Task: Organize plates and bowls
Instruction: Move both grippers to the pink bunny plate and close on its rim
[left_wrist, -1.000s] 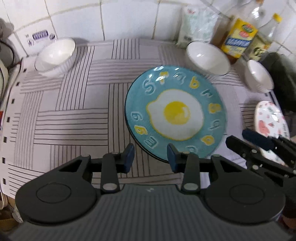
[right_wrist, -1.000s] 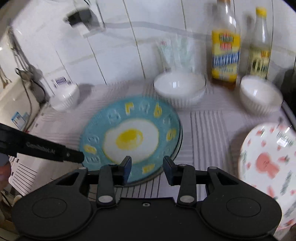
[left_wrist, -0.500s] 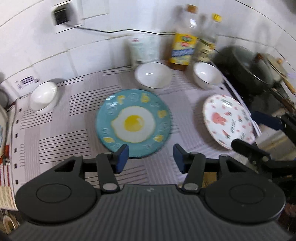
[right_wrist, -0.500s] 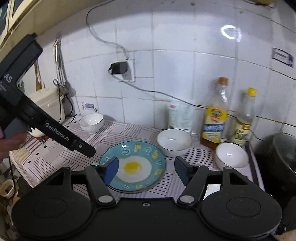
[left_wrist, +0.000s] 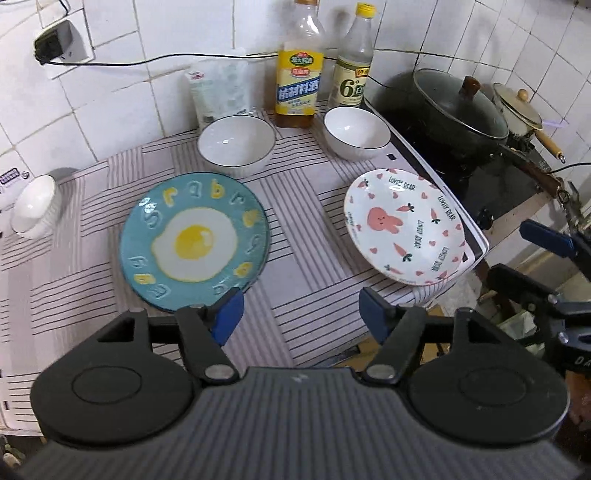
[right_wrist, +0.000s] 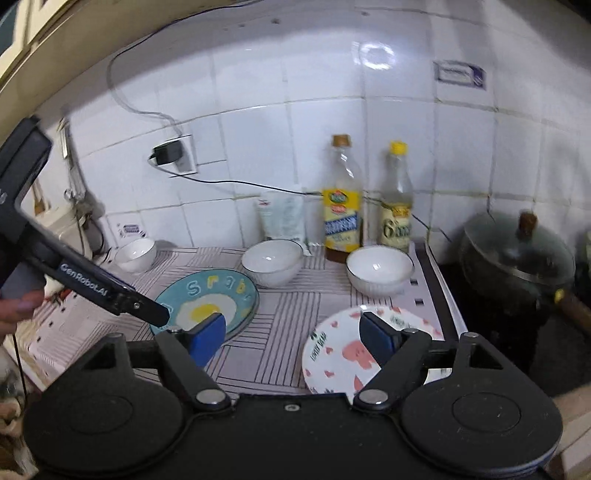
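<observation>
Two grippers fill the bottom of their frames, both spread wide and carrying nothing: the left gripper (left_wrist: 301, 315) hangs above the striped cloth (left_wrist: 295, 236), the right gripper (right_wrist: 291, 336) likewise, well back from the counter. Just beyond, in the lower middle of the left view, lies the blue egg plate (left_wrist: 194, 240), and to the right of it the rabbit plate (left_wrist: 404, 227) sits at the counter's edge, its rim jutting over the white border (a nudge could tip it off, I judge). Further up stand two white bowls, the middle bowl (left_wrist: 236, 142) and the right bowl (left_wrist: 356, 131), in front of the bottles (left_wrist: 299, 70); a third small bowl (left_wrist: 35, 205) rests at far left.

All the pieces look like glazed ceramic: stiff, slick, breakable, fairly heavy. The rim is the place to pinch, with the jaws straddling the lip.

Compared with a second ago, both cameras have drawn back and up, the jaws have widened, and the rabbit plate now shows whole.
</observation>
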